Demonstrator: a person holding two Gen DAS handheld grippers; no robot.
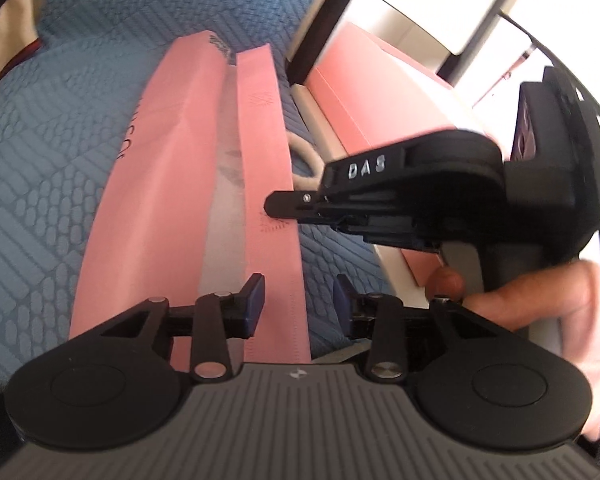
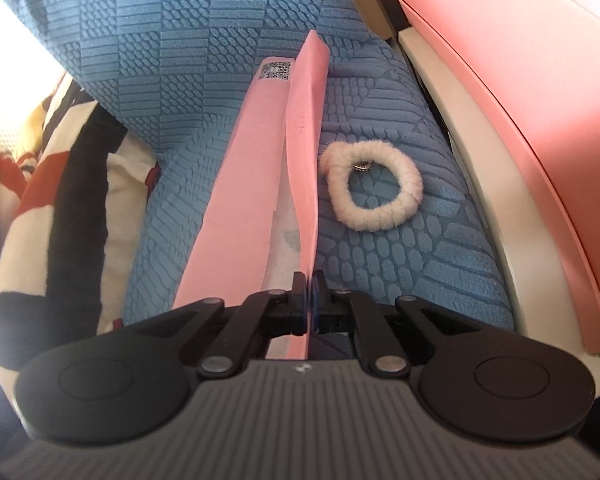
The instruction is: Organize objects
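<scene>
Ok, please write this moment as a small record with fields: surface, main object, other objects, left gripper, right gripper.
surface: blue quilted cover
main object: flat pink packet with a lifted flap
other objects: white fluffy hair tie lying right of the packet; pink box at the right edge
left gripper: open, jaws over the packet's near end, not pressing
right gripper: shut on the flap's edge
</scene>
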